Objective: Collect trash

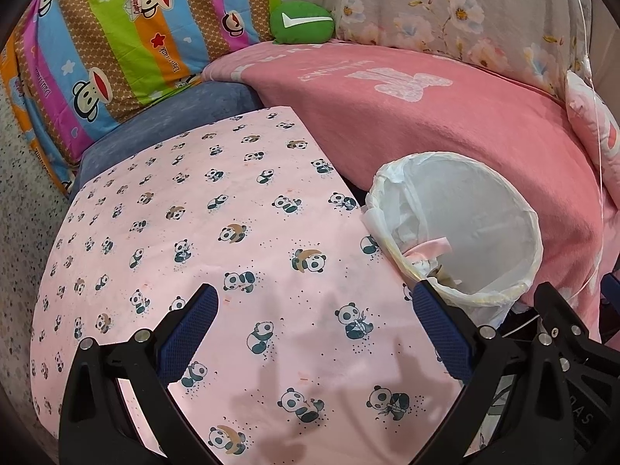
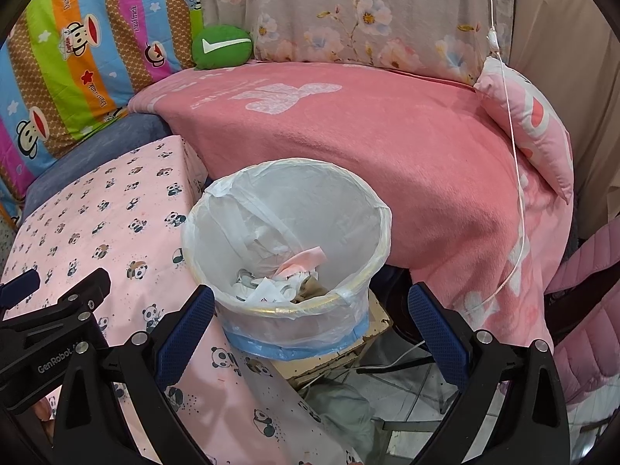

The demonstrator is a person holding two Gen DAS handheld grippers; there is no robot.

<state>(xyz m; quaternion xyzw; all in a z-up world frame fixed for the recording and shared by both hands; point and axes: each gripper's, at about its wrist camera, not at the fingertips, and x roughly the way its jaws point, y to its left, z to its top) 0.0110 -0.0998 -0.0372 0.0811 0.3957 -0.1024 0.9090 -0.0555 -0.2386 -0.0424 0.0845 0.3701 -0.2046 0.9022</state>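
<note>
A round trash bin [image 2: 341,201] lined with a white plastic bag stands beside the panda-print table; it also shows in the left wrist view [image 1: 500,201]. Crumpled white paper and a pink scrap [image 2: 302,265] lie inside it. My right gripper [image 2: 310,310] is open and empty, just in front of the bin's near rim. My left gripper [image 1: 314,310] is open and empty over the pink panda tablecloth [image 1: 193,213], left of the bin. I see no loose trash on the cloth.
A pink blanket [image 2: 368,135] covers the bed behind the bin. A striped monkey-print pillow [image 1: 116,38], a green cushion [image 1: 302,21] and floral fabric [image 2: 368,11] lie at the back. A white cord [image 2: 517,178] hangs at right. Tiled floor and a small stool [image 2: 348,352] are below the bin.
</note>
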